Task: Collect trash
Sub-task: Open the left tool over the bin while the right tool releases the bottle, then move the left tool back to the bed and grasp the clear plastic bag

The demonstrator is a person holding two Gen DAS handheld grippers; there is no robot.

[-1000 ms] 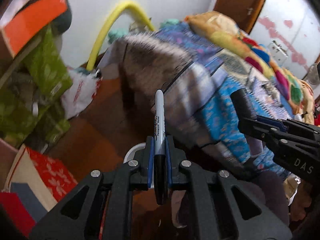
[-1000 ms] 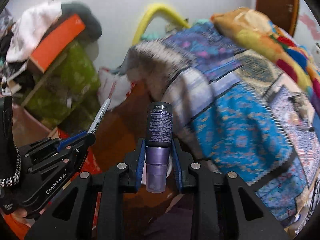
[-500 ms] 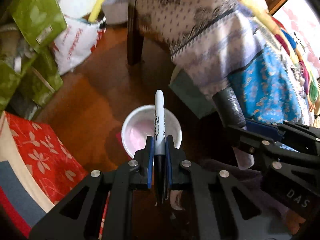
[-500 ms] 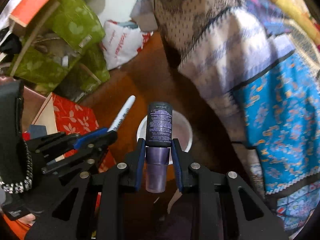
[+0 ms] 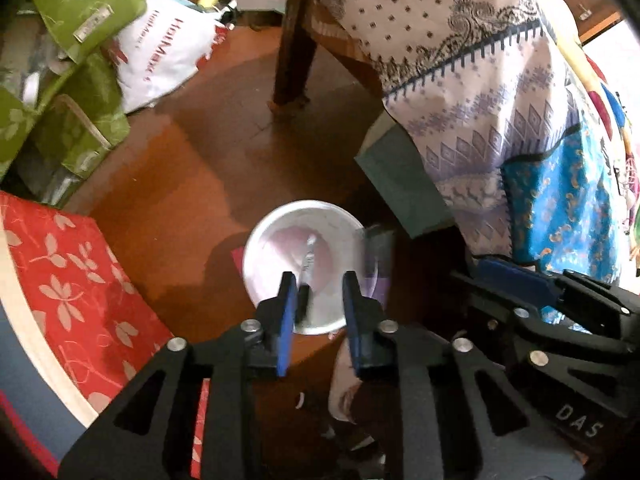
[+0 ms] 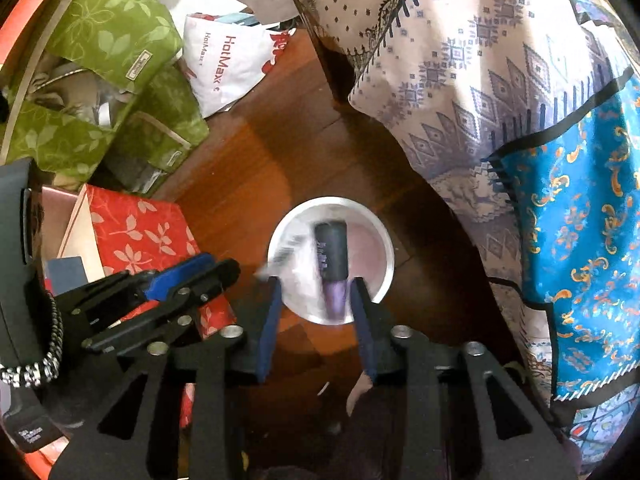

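Observation:
A white round bin [image 5: 256, 240] stands on the brown wooden floor right below both grippers. My left gripper [image 5: 319, 284] points down over it and its jaws are opening; the white and black marker [image 5: 307, 258] is blurred between them, loose from the pads and over the bin's mouth. My right gripper [image 6: 317, 286] hangs over the same bin [image 6: 384, 240] with its jaws opening too. The dark bottle with the purple cap [image 6: 331, 264] is blurred between its fingers, free of both pads. The marker [image 6: 284, 256] shows as a white streak at the bin's left rim.
A bed draped in patterned cloth [image 6: 500, 100] fills the right side, with its wooden leg [image 5: 292, 52] behind the bin. Green leaf-print bags [image 6: 112, 32], a white plastic bag [image 6: 228, 68] and a red flowered box [image 6: 140, 232] crowd the left. A grey box [image 5: 400, 184] sits under the bed edge.
Both grippers came down and tipped over the white bin. Their jaws have spread, and the marker and the bottle have slipped out of the pads toward the bin.

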